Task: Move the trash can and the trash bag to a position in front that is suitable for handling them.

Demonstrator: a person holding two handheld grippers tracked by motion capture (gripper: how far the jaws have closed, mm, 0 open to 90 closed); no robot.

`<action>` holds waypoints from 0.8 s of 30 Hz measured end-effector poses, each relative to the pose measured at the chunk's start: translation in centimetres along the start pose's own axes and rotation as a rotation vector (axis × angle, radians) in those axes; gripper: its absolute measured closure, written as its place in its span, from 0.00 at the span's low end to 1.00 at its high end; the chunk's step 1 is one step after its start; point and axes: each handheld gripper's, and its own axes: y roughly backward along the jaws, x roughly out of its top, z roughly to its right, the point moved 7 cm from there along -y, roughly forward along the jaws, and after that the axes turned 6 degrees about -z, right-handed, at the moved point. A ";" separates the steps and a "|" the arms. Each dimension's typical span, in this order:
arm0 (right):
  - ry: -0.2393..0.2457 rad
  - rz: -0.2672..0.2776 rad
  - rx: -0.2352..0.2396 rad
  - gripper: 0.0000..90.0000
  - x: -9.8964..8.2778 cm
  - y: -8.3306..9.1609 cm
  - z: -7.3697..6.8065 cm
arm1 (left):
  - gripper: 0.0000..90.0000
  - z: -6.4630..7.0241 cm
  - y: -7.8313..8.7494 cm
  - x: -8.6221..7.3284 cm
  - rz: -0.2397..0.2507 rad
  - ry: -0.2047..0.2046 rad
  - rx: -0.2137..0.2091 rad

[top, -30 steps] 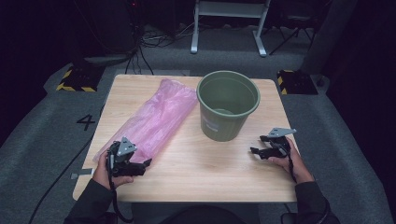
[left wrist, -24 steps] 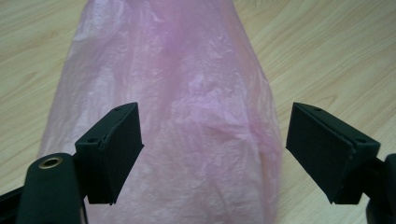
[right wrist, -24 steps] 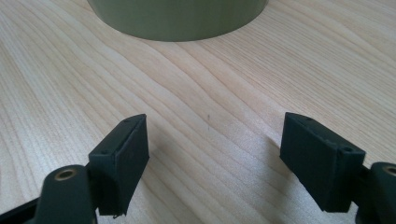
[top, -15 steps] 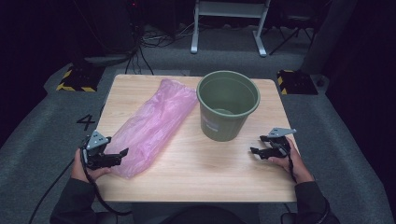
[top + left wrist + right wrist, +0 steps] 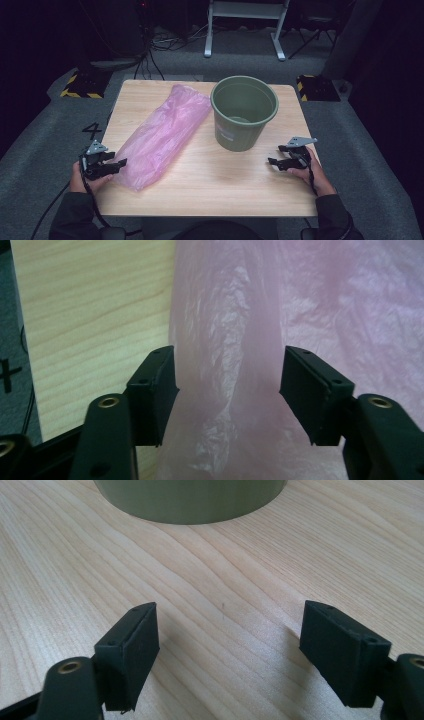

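Grey carpet rings the wooden table; both hand-held grippers unclenched, left closing around pink bag.

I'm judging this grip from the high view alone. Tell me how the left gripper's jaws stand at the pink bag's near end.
Observer: In the left gripper view, the left gripper has just been closing its jaws. A raised fold of the pink bag lies between them, not yet pinched.
Operator: Now check the right gripper.
Observer: The right gripper has its jaws wide apart over bare table, with nothing between them. It faces the base of the green bucket.
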 end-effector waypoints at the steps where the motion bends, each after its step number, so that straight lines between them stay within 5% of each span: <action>1: 0.000 0.000 0.000 0.27 0.0 0.0 0.0 | 0.49 0.2 -0.1 -0.1 -0.004 -0.012 -0.010; 7: 0.000 0.000 0.000 0.27 0.0 0.0 0.0 | 0.50 1.4 -0.9 -0.4 -0.047 -0.055 -0.047; 12: 0.001 0.000 0.000 0.27 0.0 0.0 0.0 | 0.50 2.8 -1.3 -0.3 -0.036 -0.070 -0.077; 15: 0.002 0.000 0.001 0.27 0.0 0.0 0.0 | 0.47 4.6 -1.8 0.1 -0.056 -0.135 -0.071; 24: 0.002 0.000 0.001 0.27 0.0 0.0 0.0 | 0.45 8.6 -3.0 1.0 -0.082 -0.214 -0.106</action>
